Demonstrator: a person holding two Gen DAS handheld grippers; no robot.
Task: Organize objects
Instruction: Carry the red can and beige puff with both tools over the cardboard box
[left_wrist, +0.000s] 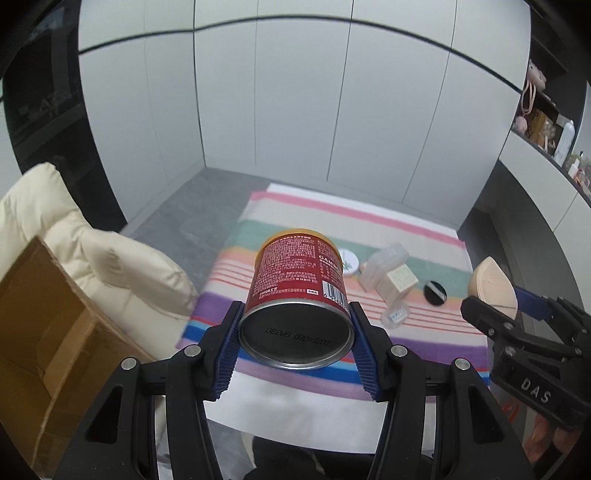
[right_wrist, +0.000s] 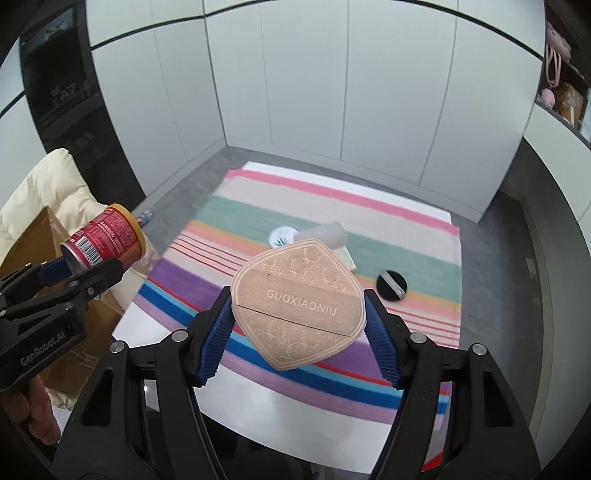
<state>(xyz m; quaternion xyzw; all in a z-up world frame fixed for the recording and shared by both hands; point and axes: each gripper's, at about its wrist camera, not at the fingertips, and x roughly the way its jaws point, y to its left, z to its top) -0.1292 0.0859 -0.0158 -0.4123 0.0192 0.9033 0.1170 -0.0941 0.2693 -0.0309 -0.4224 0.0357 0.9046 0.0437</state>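
My left gripper (left_wrist: 295, 345) is shut on a red can (left_wrist: 299, 291) with a yellow lid and holds it tilted above the near left of the striped cloth (left_wrist: 280, 218). The can also shows in the right wrist view (right_wrist: 105, 242). My right gripper (right_wrist: 297, 325) is shut on a beige shield-shaped case (right_wrist: 297, 302) marked GUOXIAONIU, held above the cloth (right_wrist: 280, 206). That case shows at the right of the left wrist view (left_wrist: 493, 286). A round white tin (left_wrist: 349, 262), a clear plastic box (left_wrist: 384, 264), a small beige box (left_wrist: 400, 282) and a black disc (left_wrist: 435, 291) lie on the cloth.
A brown cardboard box (left_wrist: 40, 325) stands at the left, next to a cream cushion (left_wrist: 110, 258). White cabinet doors (left_wrist: 332, 110) close the back. Shelves with small items (left_wrist: 546, 129) are at the right. Grey floor (left_wrist: 192, 206) surrounds the cloth.
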